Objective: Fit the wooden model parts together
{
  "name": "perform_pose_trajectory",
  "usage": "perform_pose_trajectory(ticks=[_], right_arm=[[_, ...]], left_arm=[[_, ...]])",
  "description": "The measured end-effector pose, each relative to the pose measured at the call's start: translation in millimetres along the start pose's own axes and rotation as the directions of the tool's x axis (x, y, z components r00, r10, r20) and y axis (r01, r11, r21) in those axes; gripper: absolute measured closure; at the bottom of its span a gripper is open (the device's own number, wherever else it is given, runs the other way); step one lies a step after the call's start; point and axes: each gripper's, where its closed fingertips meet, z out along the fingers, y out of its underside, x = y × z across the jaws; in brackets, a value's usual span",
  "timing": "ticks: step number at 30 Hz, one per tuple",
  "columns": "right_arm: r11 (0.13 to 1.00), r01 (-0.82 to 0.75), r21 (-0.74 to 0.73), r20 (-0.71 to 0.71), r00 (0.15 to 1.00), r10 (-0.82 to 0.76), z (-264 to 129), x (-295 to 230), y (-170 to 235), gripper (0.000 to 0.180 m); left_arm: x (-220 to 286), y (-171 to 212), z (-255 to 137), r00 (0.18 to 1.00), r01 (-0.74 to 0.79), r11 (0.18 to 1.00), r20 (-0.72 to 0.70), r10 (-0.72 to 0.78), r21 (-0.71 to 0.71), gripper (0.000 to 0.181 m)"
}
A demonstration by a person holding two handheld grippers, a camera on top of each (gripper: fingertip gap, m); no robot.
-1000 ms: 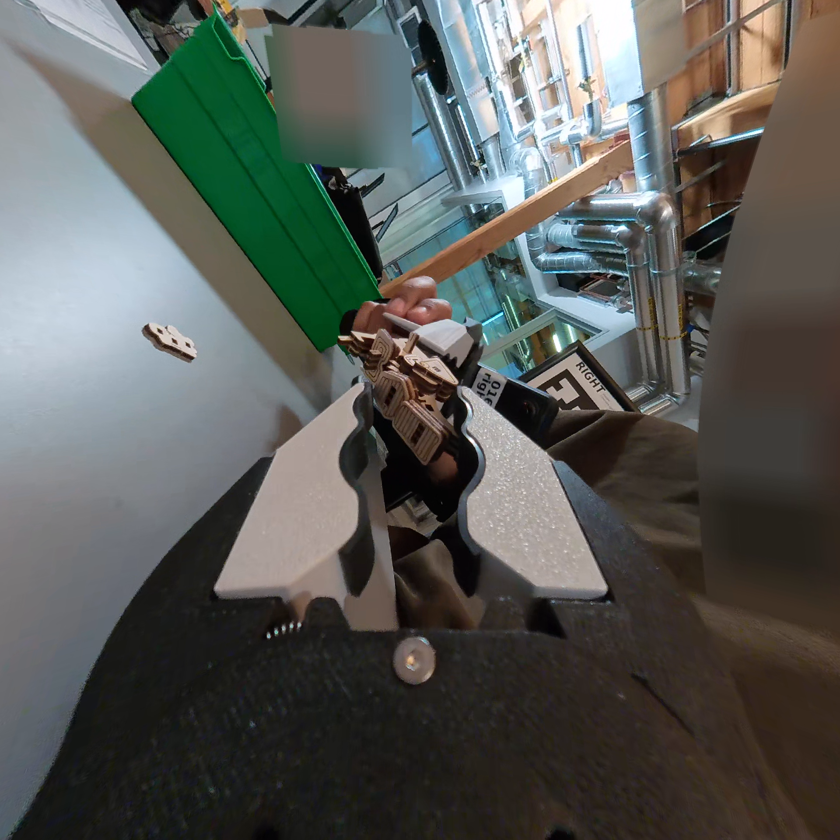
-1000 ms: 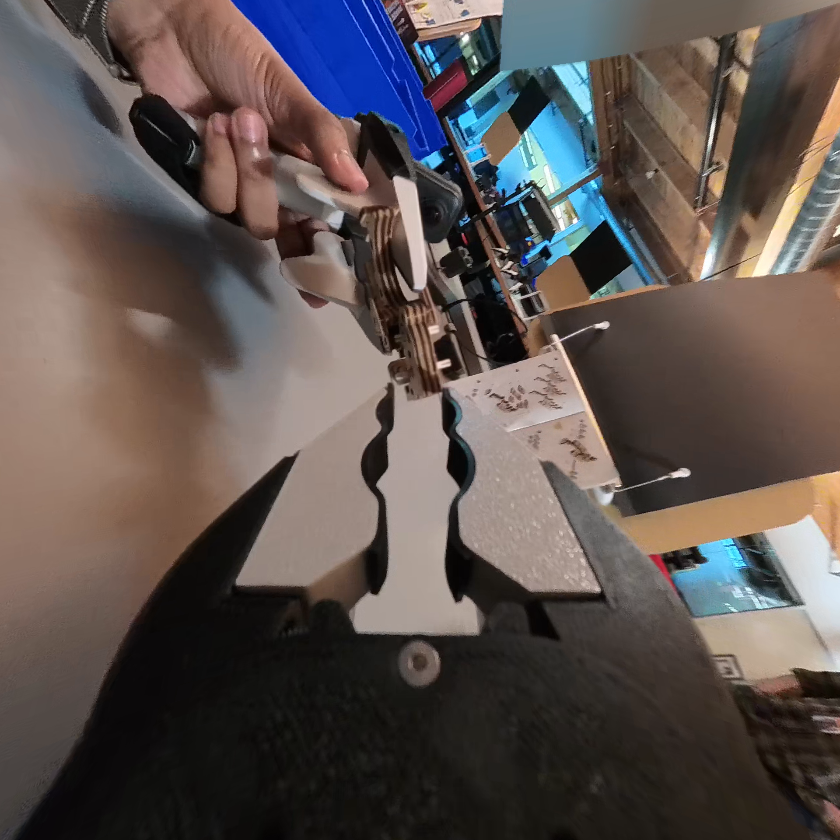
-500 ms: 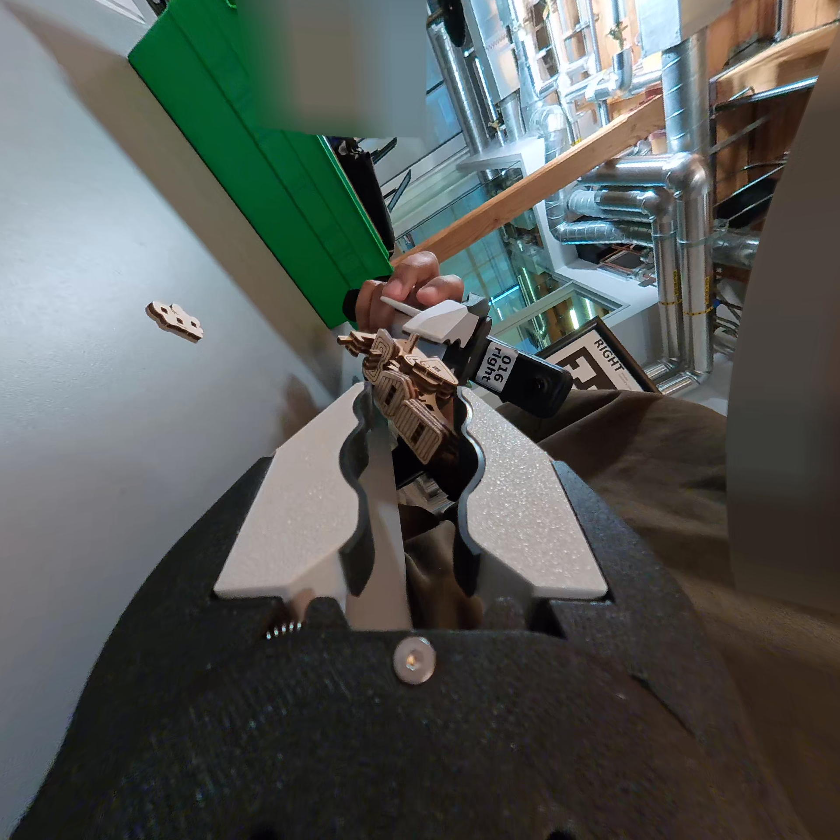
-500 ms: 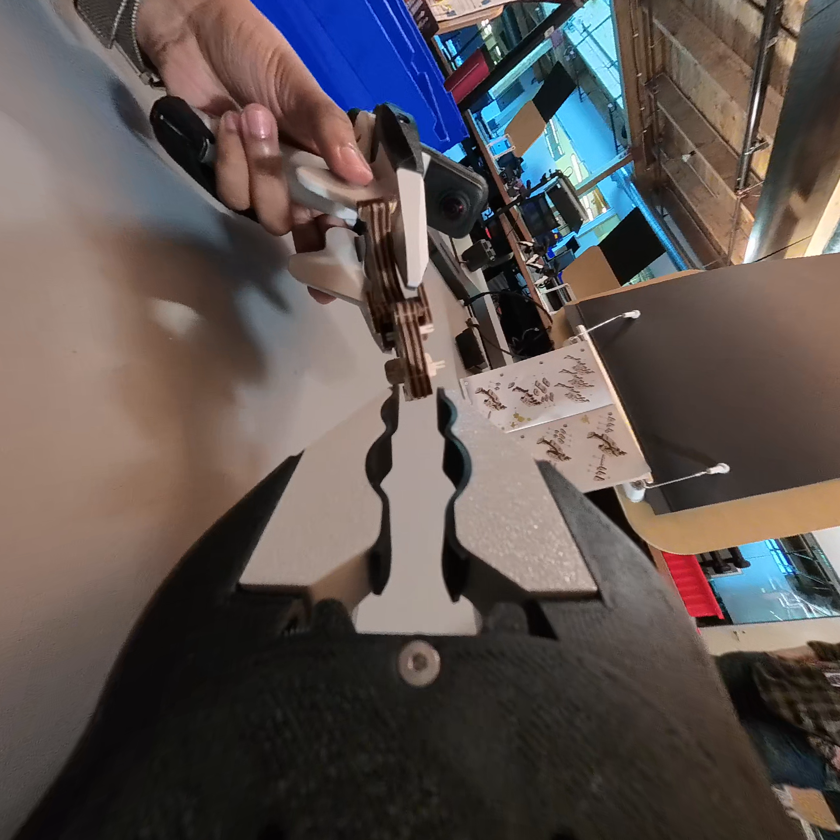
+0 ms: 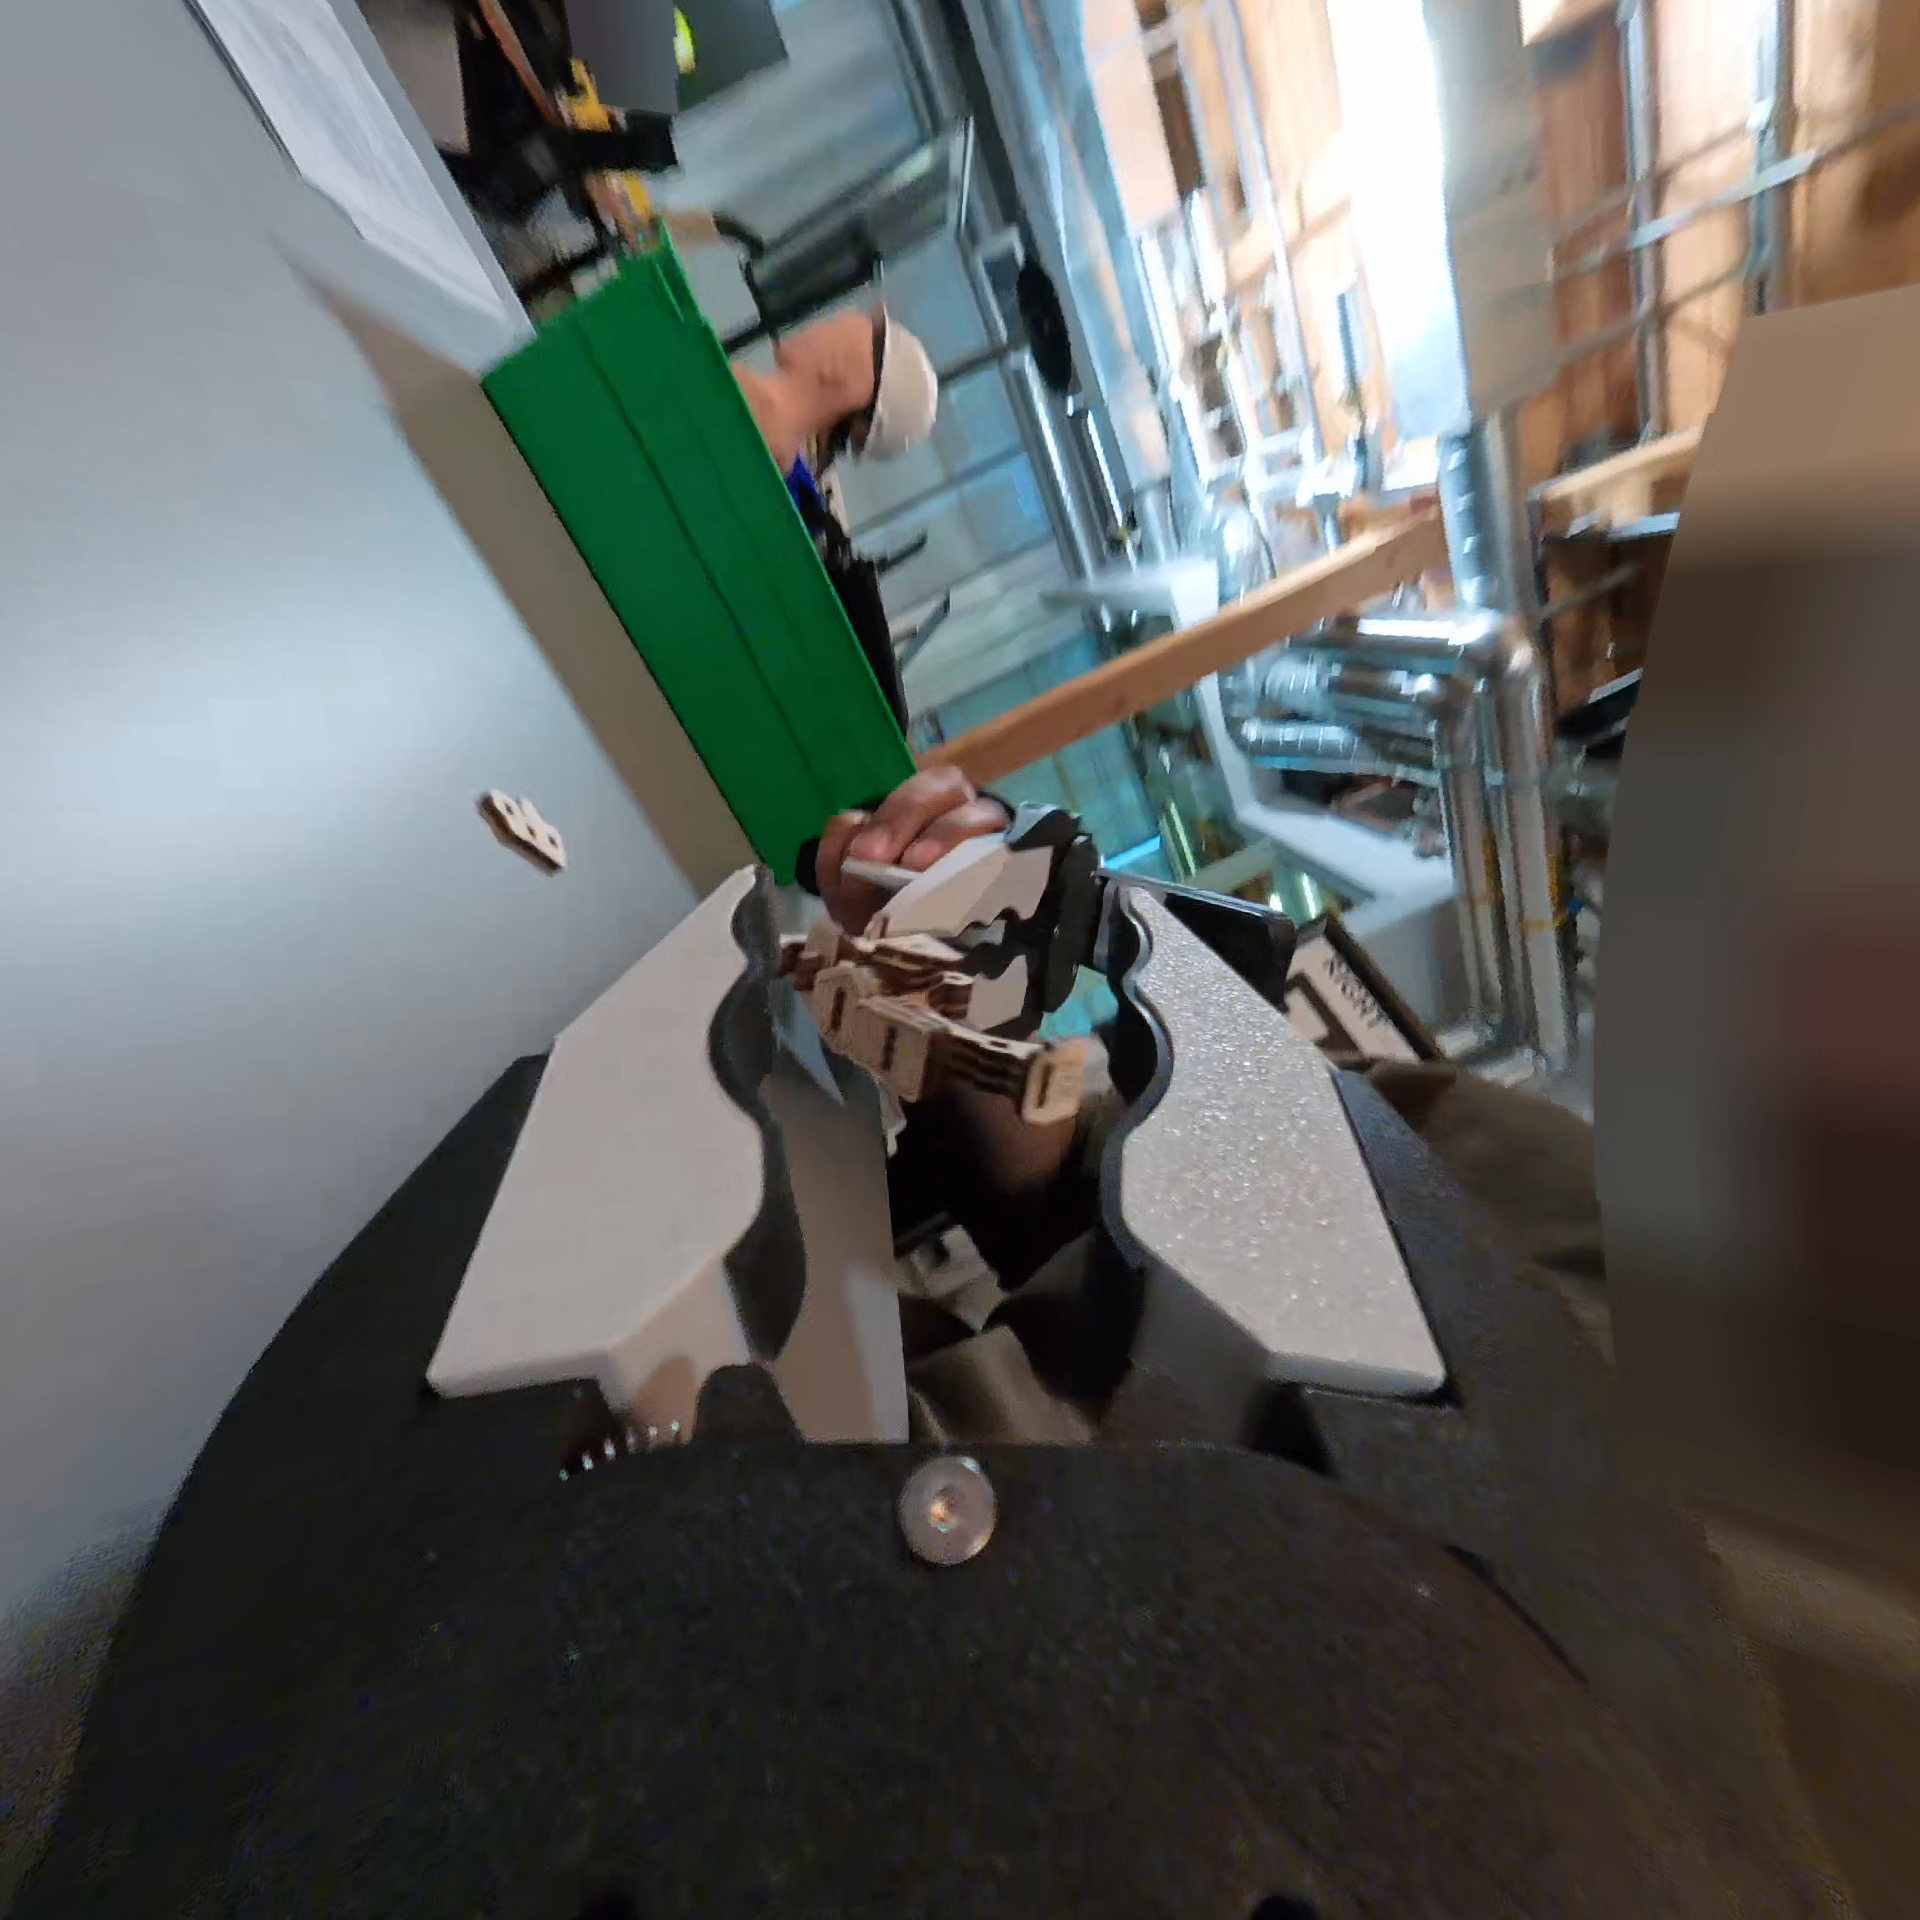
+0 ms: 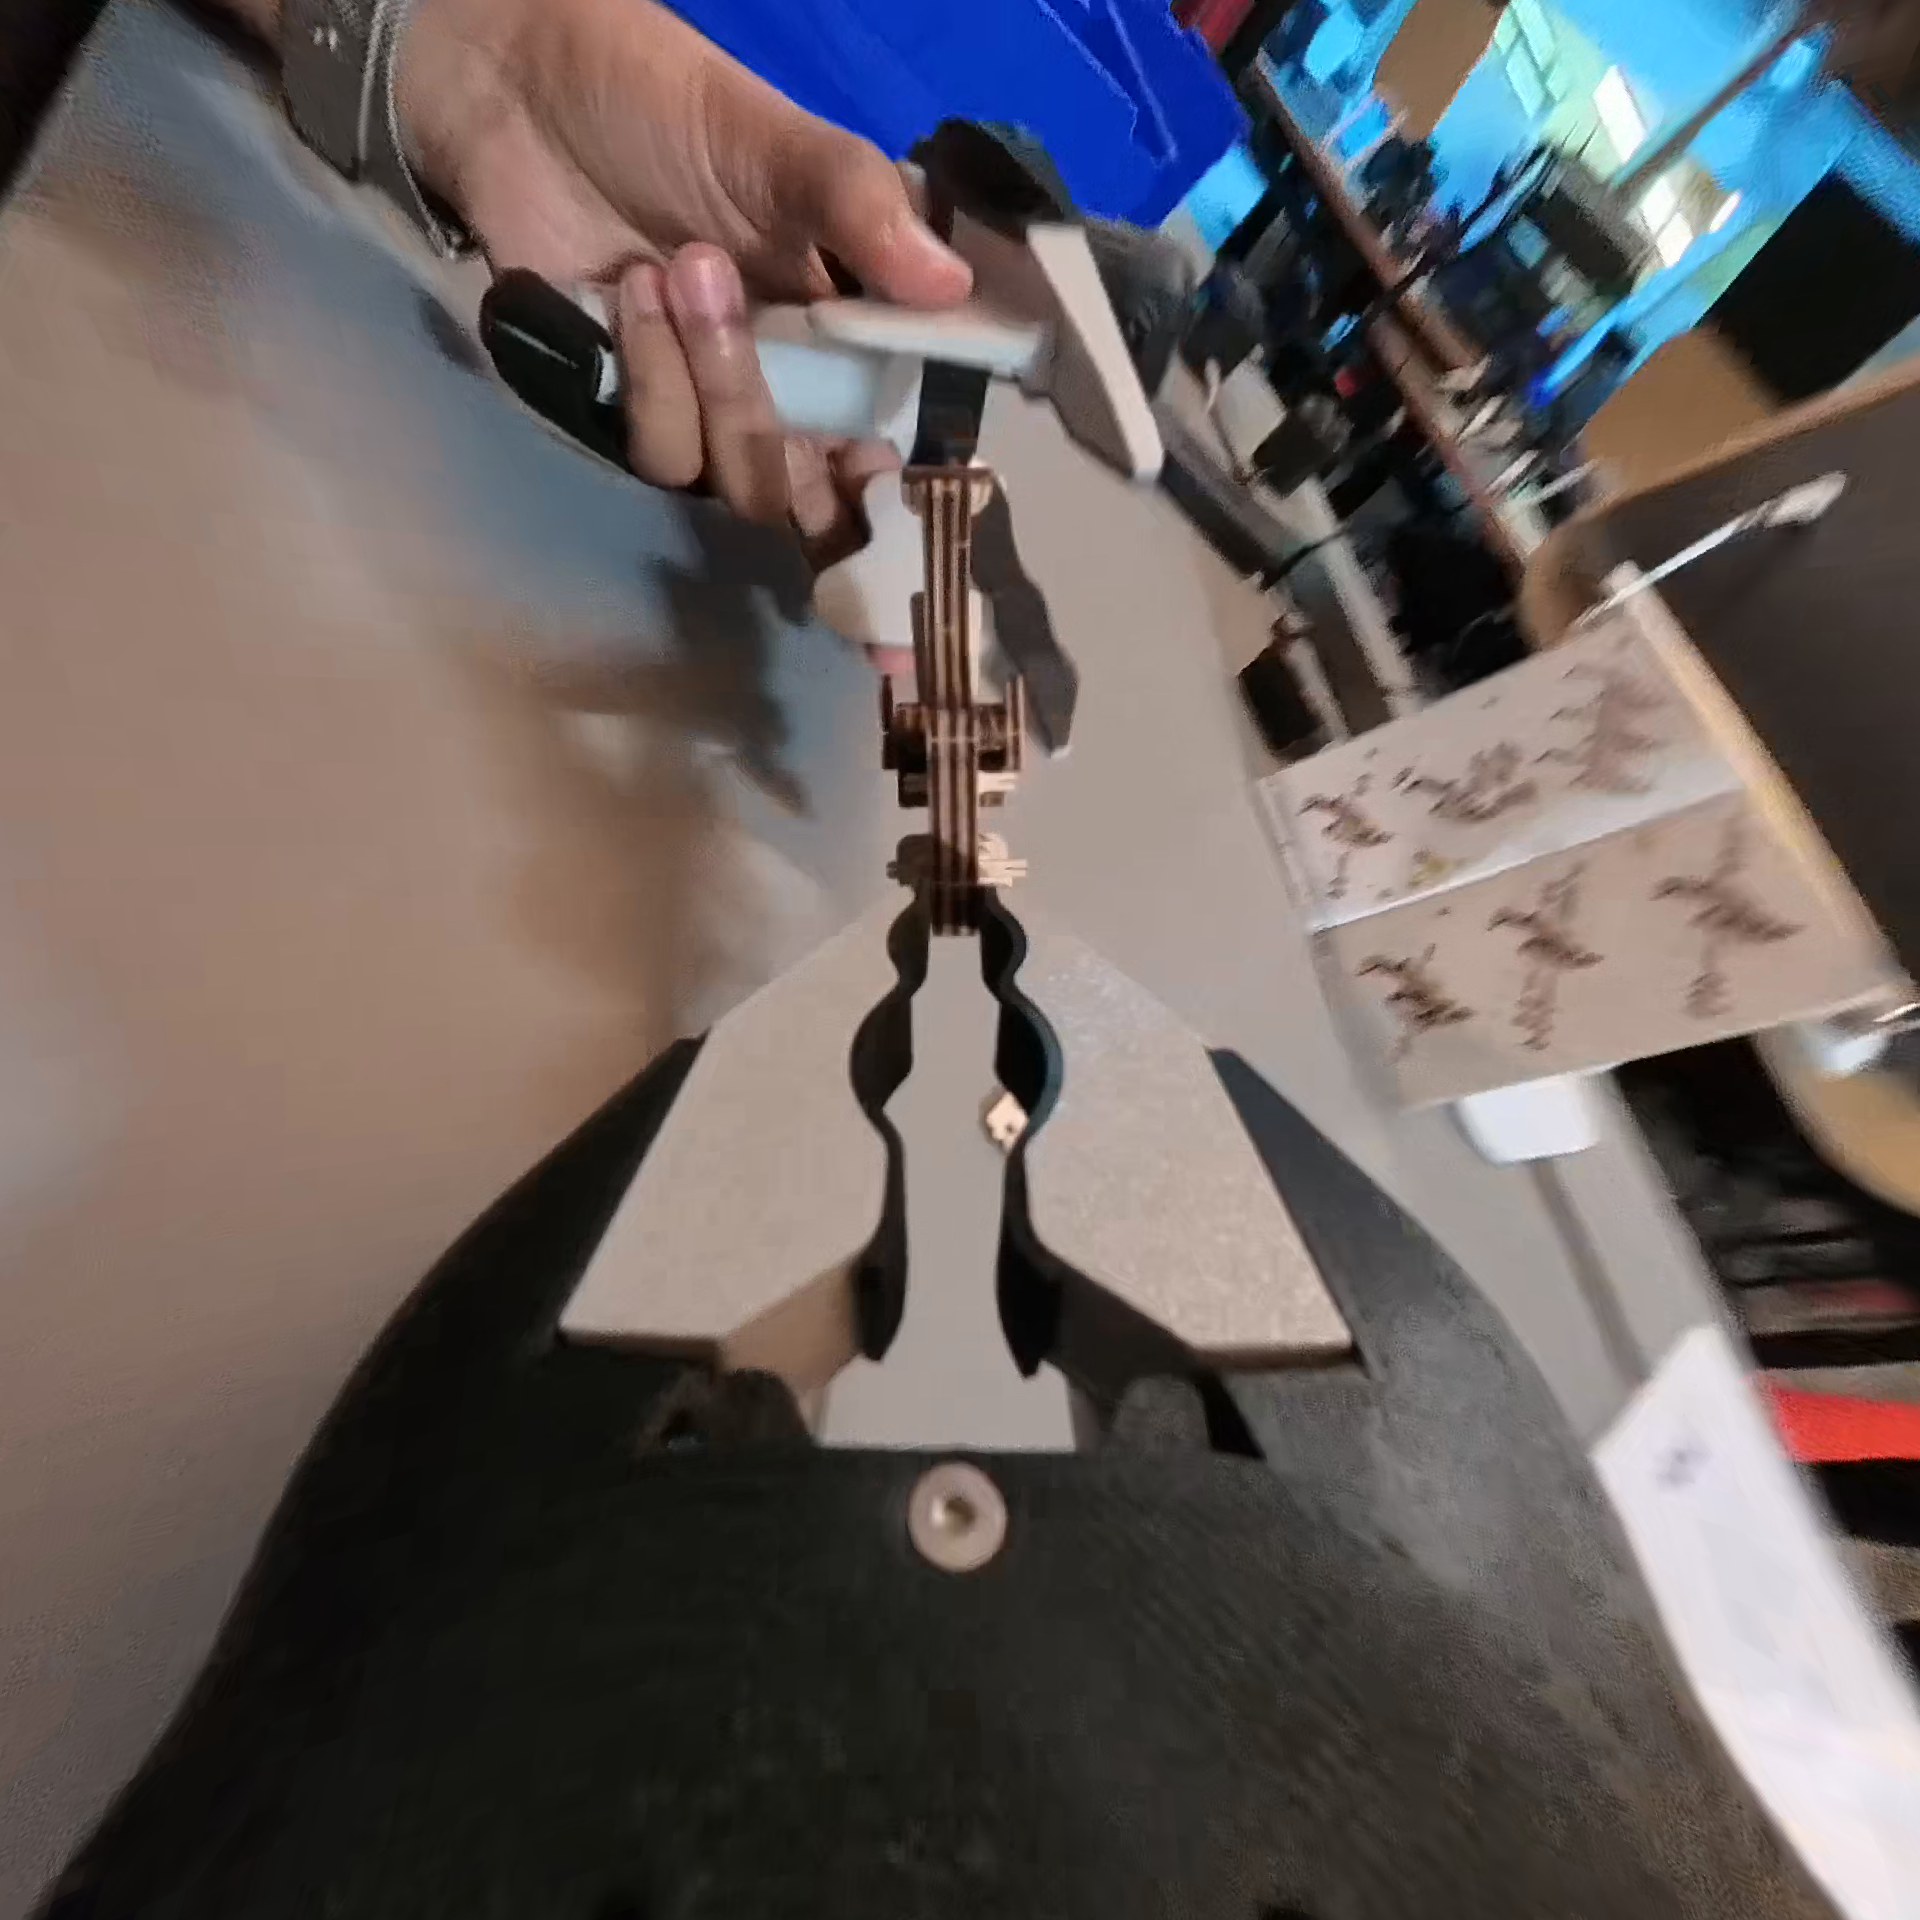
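The grey tabletop (image 5: pixel 208 644) carries a green bin (image 5: pixel 686 582) at its far edge. The left tool (image 5: pixel 940 935) gapes wide, empty. The right tool (image 6: pixel 951 920) pinches the wooden model (image 6: pixel 948 727), raised above the tabletop. A loose wooden piece (image 5: pixel 523 828) lies near the bin.

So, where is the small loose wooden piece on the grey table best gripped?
Come from above: the loose wooden piece lies flat on the table. Being elongated, it is probably best pinched across its short width, near the middle.
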Motion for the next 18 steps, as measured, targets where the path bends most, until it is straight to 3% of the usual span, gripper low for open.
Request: perform_pose_trajectory(ticks=[3,8,13,18], right_arm=[[0.96,-0.278,0.016,0.118,0.954,0.275,0.0,0.9,5.3,0.172],[0.754,-0.648,0.109,0.305,0.744,0.595,-11.3,13.8,-15.3,0.172],[0.689,-0.716,0.111,0.334,0.68,0.652,-13.0,18.2,-16.6,0.173],[0.602,-0.788,0.13,0.388,0.6,0.7,-15.6,23.1,-23.4,0.172]], left_arm=[[-4.3,-14.2,-10.0,1.0,0.006,0.997,0.02,-0.007,0.077,0.117],[-4.8,-8.1,-4.8,1.0,0.025,0.999,0.009,-0.025,0.048,0.118],[12.1,-13.8,-3.0,0.991,0.072,0.993,-0.117,-0.061,0.092,0.118],[20.5,-11.1,-0.8,0.988,0.046,0.996,-0.15,-0.034,0.076,0.117]])
